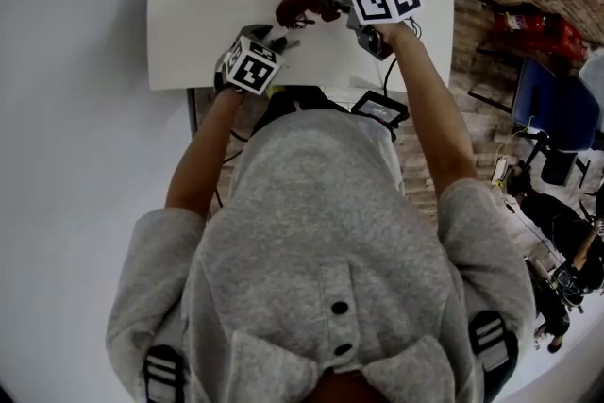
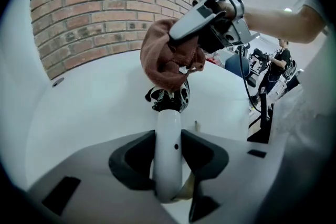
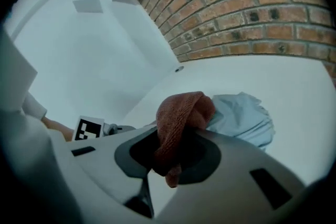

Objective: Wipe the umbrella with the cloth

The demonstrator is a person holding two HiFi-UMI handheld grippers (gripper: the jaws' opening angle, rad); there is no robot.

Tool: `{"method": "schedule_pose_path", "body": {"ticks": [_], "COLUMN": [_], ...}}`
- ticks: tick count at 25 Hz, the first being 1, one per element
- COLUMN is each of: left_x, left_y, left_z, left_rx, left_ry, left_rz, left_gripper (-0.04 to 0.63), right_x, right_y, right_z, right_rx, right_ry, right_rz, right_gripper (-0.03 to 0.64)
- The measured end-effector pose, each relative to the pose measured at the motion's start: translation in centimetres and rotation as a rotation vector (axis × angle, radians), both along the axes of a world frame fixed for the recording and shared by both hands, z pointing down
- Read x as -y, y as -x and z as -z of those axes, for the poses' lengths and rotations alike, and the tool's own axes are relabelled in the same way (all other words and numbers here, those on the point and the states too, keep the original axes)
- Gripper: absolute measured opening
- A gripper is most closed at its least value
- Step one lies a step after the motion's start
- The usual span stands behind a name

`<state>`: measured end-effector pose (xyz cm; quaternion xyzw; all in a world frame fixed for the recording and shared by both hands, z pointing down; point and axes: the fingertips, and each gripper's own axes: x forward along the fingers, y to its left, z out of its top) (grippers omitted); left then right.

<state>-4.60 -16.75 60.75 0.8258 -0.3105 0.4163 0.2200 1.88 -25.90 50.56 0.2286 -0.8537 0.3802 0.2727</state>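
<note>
Fingers (image 3: 133, 155) of right gripper (image 3: 170, 160) pinch cloth (image 3: 181, 113) (left gripper (image 2: 168, 165) clamps umbrella (image 2: 168, 131)).

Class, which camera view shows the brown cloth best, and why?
The left gripper view: the whole cloth hangs from the right gripper over the umbrella. The right gripper view shows only a fold between its jaws; the head view shows it small, partly hidden.

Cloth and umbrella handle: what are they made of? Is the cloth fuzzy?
The cloth looks like soft knitted or woven fabric, reddish-brown and matte. It shows a ribbed texture and folds limply, so it's probably a bit fuzzy. The umbrella handle is probably plastic, smooth and glossy white with an even sheen. The umbrella canopy seems to be thin pale-blue fabric, gathered in wrinkles.
</note>
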Motion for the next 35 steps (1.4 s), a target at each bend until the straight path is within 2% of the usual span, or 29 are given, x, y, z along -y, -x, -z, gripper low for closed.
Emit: {"method": "schedule_pose_path", "body": {"ticks": [7, 13, 26, 35], "left_x": [-0.2, -0.3, -0.6, -0.6], "left_y": [0.1, 0.1, 0.1, 0.2], "left_z": [0.2, 0.4, -0.1, 0.3], "left_rx": [0.003, 0.002, 0.004, 0.007], "left_ry": [0.012, 0.017, 0.015, 0.019], "left_rz": [0.0, -0.006, -0.015, -0.006], "left_gripper": [0.153, 0.153, 0.153, 0.153], "right_x": [1.4, 2.3, 5.0, 6.7], "right_y": [-2.9, -4.4, -8.8, -13.7], "right_z": [-0.5, 0.0, 1.3, 2.3], "right_rx": [-0.207, -0.25, -0.418, -0.514], "right_ry": [-0.133, -0.156, -0.26, -0.305], "right_rz": [-0.014, -0.021, -0.044, -0.137], "right_gripper": [0.08, 0.08, 0.08, 0.08]}}
